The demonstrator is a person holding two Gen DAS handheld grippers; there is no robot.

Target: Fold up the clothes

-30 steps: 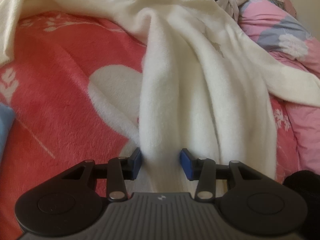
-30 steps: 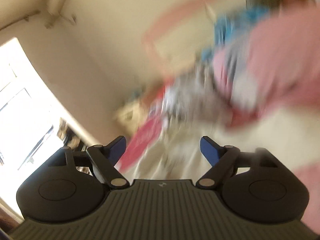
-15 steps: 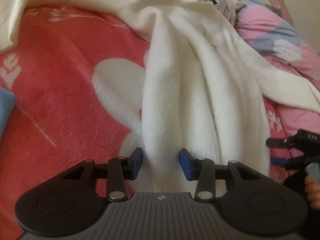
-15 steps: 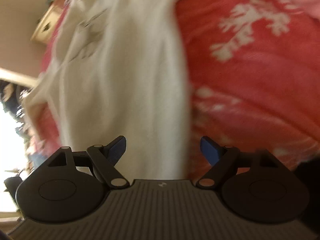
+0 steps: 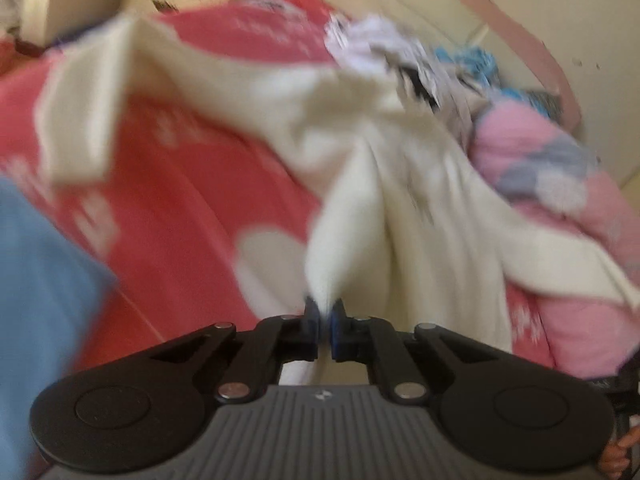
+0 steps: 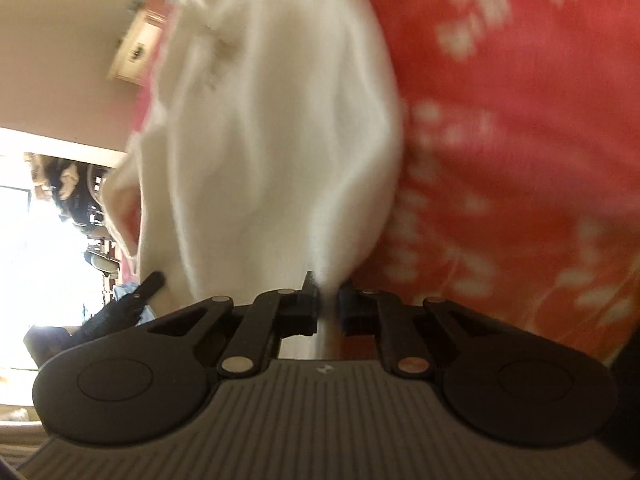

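Both grippers, left (image 5: 325,312) and right (image 6: 329,294), just clamped fingers onto the cream garment (image 5: 420,200).

The left tongs (image 5: 325,314) angle downward, their jaws having just closed to pinch a bunched fold of cream cloth (image 5: 400,184). The right tongs (image 6: 329,294) also slope down, jaws just closed on the same cloth.

I count two grippers, the left gripper (image 5: 324,312) and the right gripper (image 6: 329,294), each with two fingers. One cream garment (image 5: 420,208) fills the centre, on one red blanket (image 5: 192,200). One blue cloth (image 5: 40,280) lies lower left, one pink quilt (image 5: 560,184) right, and one jumbled clothes pile (image 5: 400,52) at top, too blurred to count.
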